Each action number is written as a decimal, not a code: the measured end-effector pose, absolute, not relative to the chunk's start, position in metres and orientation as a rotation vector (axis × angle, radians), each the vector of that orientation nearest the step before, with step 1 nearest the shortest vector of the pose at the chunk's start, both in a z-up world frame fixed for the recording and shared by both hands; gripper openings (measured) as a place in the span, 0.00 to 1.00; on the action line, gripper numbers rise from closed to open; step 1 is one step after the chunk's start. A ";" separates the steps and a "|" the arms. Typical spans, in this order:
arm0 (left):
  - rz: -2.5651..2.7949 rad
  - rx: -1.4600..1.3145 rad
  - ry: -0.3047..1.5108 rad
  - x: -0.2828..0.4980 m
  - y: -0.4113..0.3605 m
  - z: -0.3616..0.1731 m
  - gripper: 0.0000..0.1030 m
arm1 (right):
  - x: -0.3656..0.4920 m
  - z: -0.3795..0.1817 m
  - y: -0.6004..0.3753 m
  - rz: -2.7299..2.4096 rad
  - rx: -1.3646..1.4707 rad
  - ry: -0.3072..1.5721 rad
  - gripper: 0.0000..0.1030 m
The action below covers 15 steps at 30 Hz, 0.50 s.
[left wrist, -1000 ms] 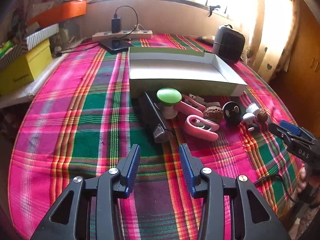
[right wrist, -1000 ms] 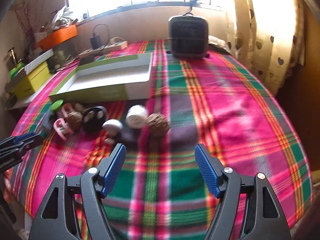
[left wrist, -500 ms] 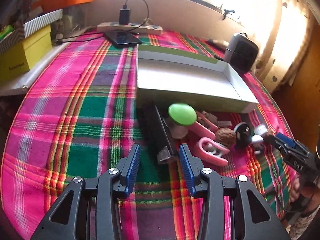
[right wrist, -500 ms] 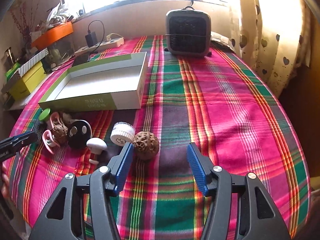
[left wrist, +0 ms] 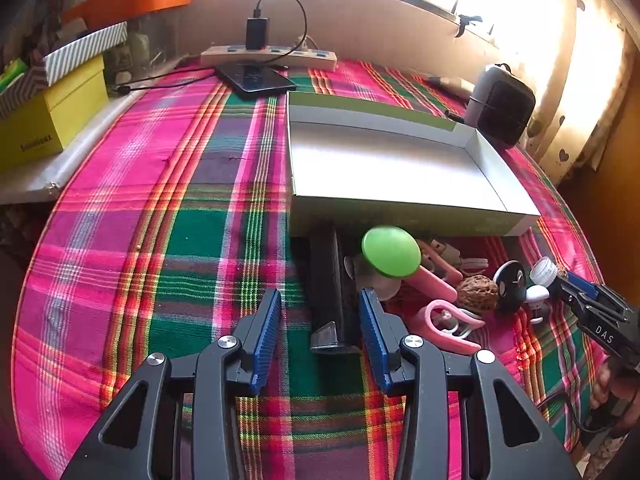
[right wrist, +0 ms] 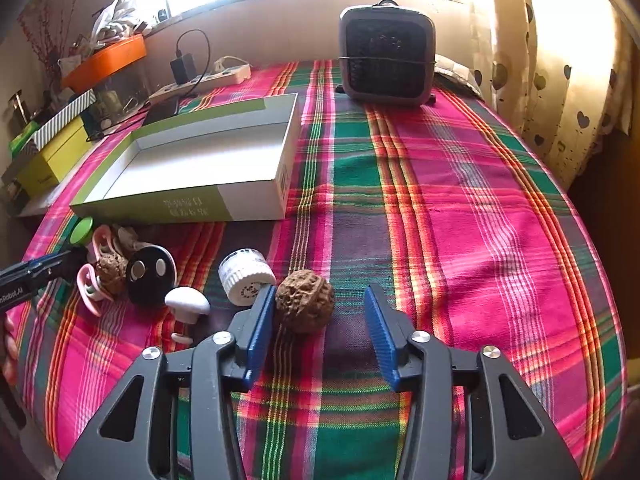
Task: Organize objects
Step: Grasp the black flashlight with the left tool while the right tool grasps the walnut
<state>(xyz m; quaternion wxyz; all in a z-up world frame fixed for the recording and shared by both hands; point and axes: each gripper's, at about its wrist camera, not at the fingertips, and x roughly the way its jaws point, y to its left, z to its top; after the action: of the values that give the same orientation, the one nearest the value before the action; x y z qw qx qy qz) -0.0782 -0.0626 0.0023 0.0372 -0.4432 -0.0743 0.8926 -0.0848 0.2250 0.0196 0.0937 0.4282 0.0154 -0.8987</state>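
- The right gripper [right wrist: 320,312] closes its jaws around a walnut [right wrist: 305,300] on the plaid tablecloth [right wrist: 460,240]; only the left pad looks to touch it.
- The left gripper [left wrist: 319,316], jaws spread, straddles a black bar [left wrist: 330,284] before the empty box [left wrist: 392,168].

Two hand-held grippers, left gripper [left wrist: 319,314] and right gripper [right wrist: 319,314], share one build: black plastic arms with triangular cut-outs, silver round screws at the pivots, blue ribbed pads [left wrist: 266,330]. Seen from the side, the right one bears white lettering (apparently "DAS") and trails a thin black cable [left wrist: 560,408] beneath the hand [left wrist: 612,390].
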 end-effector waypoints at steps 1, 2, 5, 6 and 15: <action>2.741 -1.359 -0.226 -0.078 -0.063 0.002 0.37 | -0.085 0.020 0.224 -2.662 1.268 0.047 0.37; 2.741 -1.358 -0.220 -0.079 -0.063 0.002 0.37 | -0.085 0.019 0.224 -2.663 1.268 0.048 0.35; 2.747 -1.354 -0.204 -0.081 -0.062 0.002 0.36 | -0.086 0.020 0.224 -2.665 1.268 0.044 0.34; 2.750 -1.351 -0.193 -0.081 -0.061 0.002 0.35 | -0.086 0.020 0.223 -2.665 1.268 0.047 0.34; 2.750 -1.347 -0.207 -0.085 -0.064 0.002 0.24 | -0.086 0.020 0.223 -2.662 1.266 0.053 0.29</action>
<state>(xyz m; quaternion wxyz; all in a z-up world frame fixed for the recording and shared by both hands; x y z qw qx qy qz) -0.0846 -0.0639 0.0020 0.0364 -0.4387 -0.0673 0.8954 -0.0857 0.2226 0.0199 0.0967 0.4274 0.0180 -0.8987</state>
